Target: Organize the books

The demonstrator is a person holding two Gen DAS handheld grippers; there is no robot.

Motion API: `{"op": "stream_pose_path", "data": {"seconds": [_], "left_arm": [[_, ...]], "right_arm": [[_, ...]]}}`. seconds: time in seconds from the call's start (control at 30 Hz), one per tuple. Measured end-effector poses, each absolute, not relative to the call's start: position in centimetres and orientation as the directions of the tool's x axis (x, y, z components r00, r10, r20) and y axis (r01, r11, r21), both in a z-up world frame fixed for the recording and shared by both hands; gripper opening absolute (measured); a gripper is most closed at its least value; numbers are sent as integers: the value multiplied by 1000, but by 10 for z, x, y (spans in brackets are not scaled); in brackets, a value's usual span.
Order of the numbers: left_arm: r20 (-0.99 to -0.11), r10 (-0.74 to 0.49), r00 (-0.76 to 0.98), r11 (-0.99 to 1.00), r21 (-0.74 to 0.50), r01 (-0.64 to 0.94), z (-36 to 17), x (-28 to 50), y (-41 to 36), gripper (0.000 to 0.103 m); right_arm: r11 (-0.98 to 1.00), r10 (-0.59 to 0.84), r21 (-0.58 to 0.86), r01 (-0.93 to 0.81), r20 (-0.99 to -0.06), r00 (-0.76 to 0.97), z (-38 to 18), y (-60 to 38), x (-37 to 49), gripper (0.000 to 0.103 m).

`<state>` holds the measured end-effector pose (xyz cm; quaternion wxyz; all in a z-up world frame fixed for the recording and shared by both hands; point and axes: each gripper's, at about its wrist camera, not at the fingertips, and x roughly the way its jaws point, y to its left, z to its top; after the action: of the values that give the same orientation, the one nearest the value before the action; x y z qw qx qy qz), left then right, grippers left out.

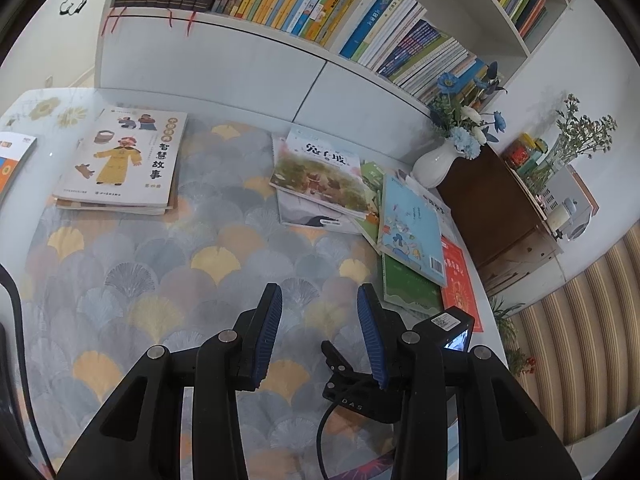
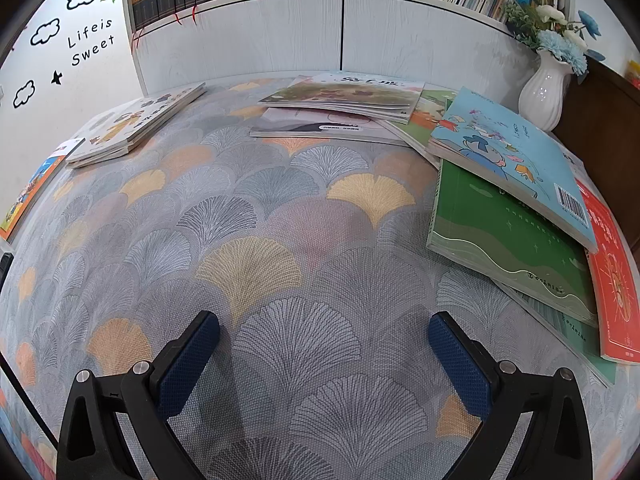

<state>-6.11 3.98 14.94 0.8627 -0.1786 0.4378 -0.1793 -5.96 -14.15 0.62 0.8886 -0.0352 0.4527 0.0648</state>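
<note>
Both claws empty, hovering over the ginkgo-print cloth (image 2: 280, 216) on the bench. Right claw (image 2: 324, 344) has its jaws wide apart; left claw (image 1: 320, 312) is apart too, narrower gap. Nothing between the pads on either.

Nearest work for us is the loose heap at right. Red book (image 2: 616, 280) sits at the bench edge, partly under the green paperback (image 2: 512, 232), which in turn carries the light-blue book (image 2: 516, 156), back cover up with the barcode towards us. The blue one overhangs the green, so its near long edge is free: best first grip, we think, pads top and bottom on that edge near the spine side.

These look like thin softcovers: light, floppy, glossy. We expect sag and slip if we pinch a corner, and a single cover could peel open. Grip the whole block, close to the spine.

Further back, the rabbit picture book (image 1: 320, 172) lies askew on a grey-white book (image 1: 304, 216); same handling.

Far left, the neat stack topped by the yellow-robed-figure book (image 1: 124, 156) looks like the target pile. An orange book (image 1: 12, 164) lies at the left edge.

White vase (image 1: 434, 164) with blue flowers stands just behind the heap: fragile, so swing wide. The bookshelf (image 1: 280, 32) behind is already packed.
</note>
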Motion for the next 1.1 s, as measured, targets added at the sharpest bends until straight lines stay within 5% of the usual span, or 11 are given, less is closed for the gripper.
{"op": "stream_pose_path", "data": {"seconds": [1.1], "left_arm": [[-729, -444, 521, 882, -456, 115, 136, -46, 42, 36]], "right_arm": [[989, 83, -4, -147, -809, 582, 7, -141, -59, 103]]}}
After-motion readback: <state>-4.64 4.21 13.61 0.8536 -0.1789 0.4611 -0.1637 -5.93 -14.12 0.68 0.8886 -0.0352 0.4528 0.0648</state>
